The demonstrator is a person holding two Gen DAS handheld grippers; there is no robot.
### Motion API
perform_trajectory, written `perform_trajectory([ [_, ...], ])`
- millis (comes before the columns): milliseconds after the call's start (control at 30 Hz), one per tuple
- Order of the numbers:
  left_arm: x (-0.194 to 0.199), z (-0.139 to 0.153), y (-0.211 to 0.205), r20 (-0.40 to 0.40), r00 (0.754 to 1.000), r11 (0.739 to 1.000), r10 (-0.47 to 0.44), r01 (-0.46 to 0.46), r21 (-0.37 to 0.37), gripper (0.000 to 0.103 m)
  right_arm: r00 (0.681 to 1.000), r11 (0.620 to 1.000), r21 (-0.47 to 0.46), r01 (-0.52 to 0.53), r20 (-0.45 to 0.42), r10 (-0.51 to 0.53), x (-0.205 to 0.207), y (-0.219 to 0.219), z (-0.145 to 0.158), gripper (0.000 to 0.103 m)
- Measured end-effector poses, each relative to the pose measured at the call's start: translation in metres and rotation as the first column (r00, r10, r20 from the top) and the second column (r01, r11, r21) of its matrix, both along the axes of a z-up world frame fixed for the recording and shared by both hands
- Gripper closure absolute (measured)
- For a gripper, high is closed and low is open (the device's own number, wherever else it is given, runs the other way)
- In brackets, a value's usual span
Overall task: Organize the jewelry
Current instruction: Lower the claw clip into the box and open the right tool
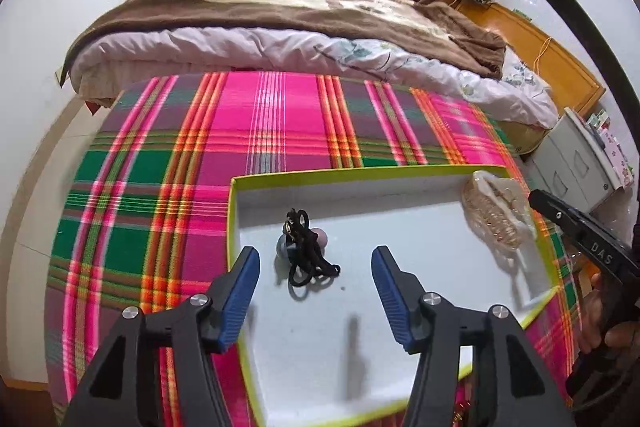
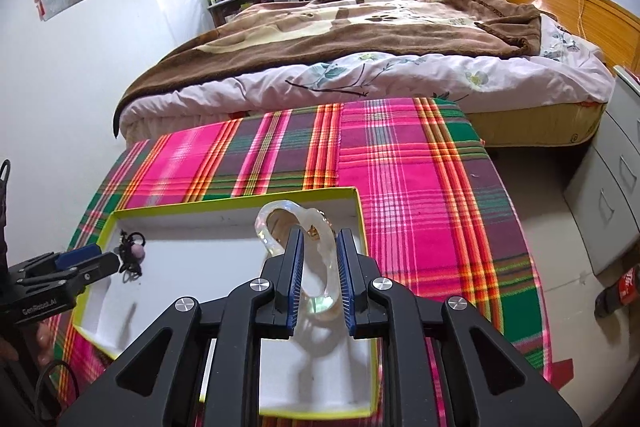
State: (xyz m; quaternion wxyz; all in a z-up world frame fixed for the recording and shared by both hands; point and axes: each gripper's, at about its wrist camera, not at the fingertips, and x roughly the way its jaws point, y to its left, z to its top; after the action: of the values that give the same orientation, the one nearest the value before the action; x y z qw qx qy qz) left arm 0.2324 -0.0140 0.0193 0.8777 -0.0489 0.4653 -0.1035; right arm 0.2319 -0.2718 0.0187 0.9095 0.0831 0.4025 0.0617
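**Hair ties down in the tray, clear pouch next to go**

On the plaid cloth [image 1: 280,131] sits a shallow white tray with a yellow-green rim [image 1: 360,174]. Toward its left side lies a bundle of black hair ties [image 1: 306,255] with a blue-grey and a pinkish bead, resting on the tray floor. The left gripper [image 1: 316,267] hovers just above and behind the bundle with its blue pads spread wide and nothing pressed between them; the ties lie free beyond its tips. That item looks delivered.

Further right, the right gripper [image 2: 318,247] has its jaws drawn close together, pinching a clear plastic pouch [image 2: 296,227] that seems to carry gold-coloured pieces. The pouch hangs over the right part of the tray, near the far wall; in the left wrist view it shows by the tray's far right corner. Whether its bottom already touches the floor I cannot tell.

The step in hand appears to be placing the pouch. The next move calls for lowering it onto bare floor well apart from the hair ties, then letting go, while the left gripper backs off without catching a loop.
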Motion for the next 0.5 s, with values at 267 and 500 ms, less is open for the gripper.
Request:
perform_trajectory([
  [267, -0.040, 0.029, 0.007, 0.059, 0.998, 1.000, 0.002, -0.001, -0.006, 0.041, 0.999, 0.999, 0.036, -0.001, 0.050, -0.001, -0.039, -0.008, 0.020, 0.085],
  [500, -0.075, 0.036, 0.013, 0.074, 0.997, 1.000, 0.010, -0.009, -0.013, 0.041, 0.998, 0.998, 0.054, -0.010, 0.069, 0.007, -0.073, -0.012, 0.027, 0.085],
])
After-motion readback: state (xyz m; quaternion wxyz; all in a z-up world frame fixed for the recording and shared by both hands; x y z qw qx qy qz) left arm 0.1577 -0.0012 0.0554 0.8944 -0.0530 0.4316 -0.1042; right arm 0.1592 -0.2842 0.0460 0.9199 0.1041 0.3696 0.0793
